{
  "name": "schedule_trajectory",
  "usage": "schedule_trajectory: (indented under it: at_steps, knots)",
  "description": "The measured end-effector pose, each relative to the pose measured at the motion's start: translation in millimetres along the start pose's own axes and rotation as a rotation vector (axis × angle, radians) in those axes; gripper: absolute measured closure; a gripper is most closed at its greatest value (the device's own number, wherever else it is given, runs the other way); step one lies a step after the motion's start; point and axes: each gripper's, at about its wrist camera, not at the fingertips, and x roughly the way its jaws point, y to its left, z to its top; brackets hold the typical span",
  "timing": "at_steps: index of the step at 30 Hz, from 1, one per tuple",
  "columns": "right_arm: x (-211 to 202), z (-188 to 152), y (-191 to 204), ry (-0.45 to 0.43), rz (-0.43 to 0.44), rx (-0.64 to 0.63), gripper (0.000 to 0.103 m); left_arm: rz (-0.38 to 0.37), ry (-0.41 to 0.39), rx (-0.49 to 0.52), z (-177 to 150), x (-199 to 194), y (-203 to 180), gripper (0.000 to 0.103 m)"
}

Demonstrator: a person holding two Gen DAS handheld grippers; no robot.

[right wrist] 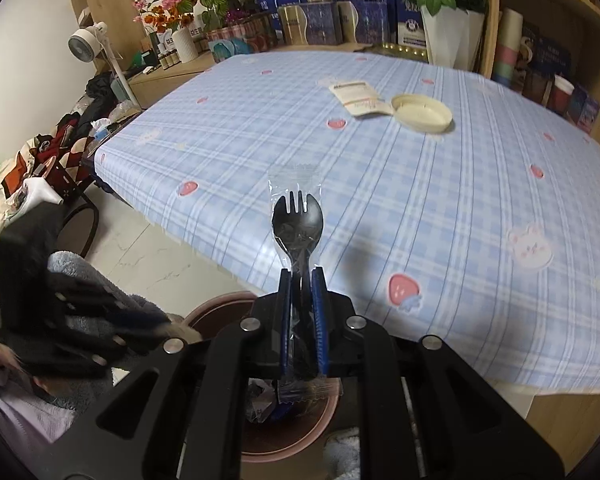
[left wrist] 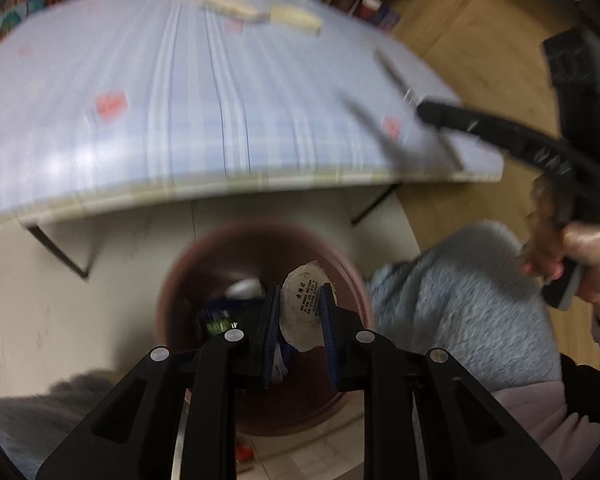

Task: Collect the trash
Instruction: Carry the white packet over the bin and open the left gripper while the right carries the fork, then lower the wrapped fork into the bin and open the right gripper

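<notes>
Trash held in both grippers. Left gripper (left wrist: 300, 312): blue pads clamped on a crumpled white foil lid (left wrist: 302, 312) printed with dark text, directly above the open brown bin (left wrist: 352, 280) on the floor beyond its fingers. Right gripper (right wrist: 303, 300): closed on the handle of a black plastic spork (right wrist: 298, 220) sealed in a clear wrapper, the tines standing upright ahead of the fingertips. Farther ahead, on the checked tablecloth (right wrist: 440, 208), lie a cream round lid (right wrist: 422, 114) and a paper packet (right wrist: 358, 98).

L gripper (left wrist: 300, 312) jaws part-closed, clamping at 12 o'clock; R gripper (right wrist: 303, 300) jaws pinched near-shut, pointing 12.
</notes>
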Motion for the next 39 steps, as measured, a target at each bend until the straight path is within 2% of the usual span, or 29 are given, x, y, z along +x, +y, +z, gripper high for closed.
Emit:
schedule_trajectory:
  at_steps: [4, 9, 15, 19, 22, 24, 28, 32, 36, 39]
  knots:
    - [8, -7, 3, 0.018, 0.011, 0.006, 0.089, 0.023, 0.072, -0.011, -5, 26, 4, 0.083]
    - [21, -10, 8, 0.043, 0.017, -0.003, 0.089, 0.003, 0.124, -0.094, -7, 40, 21, 0.081]
    - [26, -14, 16, 0.054, 0.03, -0.012, 0.089, -0.017, 0.142, -0.099, -13, 41, 20, 0.051]
    - [30, -19, 22, 0.07, 0.039, -0.012, 0.089, -0.004, 0.044, -0.11, -8, 19, 21, 0.034]
    - [35, -26, 26, 0.087, 0.044, -0.014, 0.089, 0.036, -0.073, -0.129, -7, -8, 25, 0.022]
    - [39, -30, 30, 0.099, 0.049, -0.013, 0.089, 0.077, -0.139, -0.131, -6, -25, 26, 0.019]
    - [45, -37, 37, 0.12, 0.059, -0.015, 0.089, 0.164, -0.273, -0.112, -4, -58, 26, 0.014]
    - [52, -43, 47, 0.146, 0.065, -0.031, 0.089, 0.29, -0.417, -0.091, -4, -88, 26, 0.012]
    - [60, -49, 54, 0.181, 0.068, -0.042, 0.089, 0.376, -0.508, -0.1, -5, -107, 33, 0.01]
    - [69, -55, 57, 0.216, 0.068, -0.048, 0.089, 0.416, -0.547, -0.122, -6, -118, 39, 0.01]
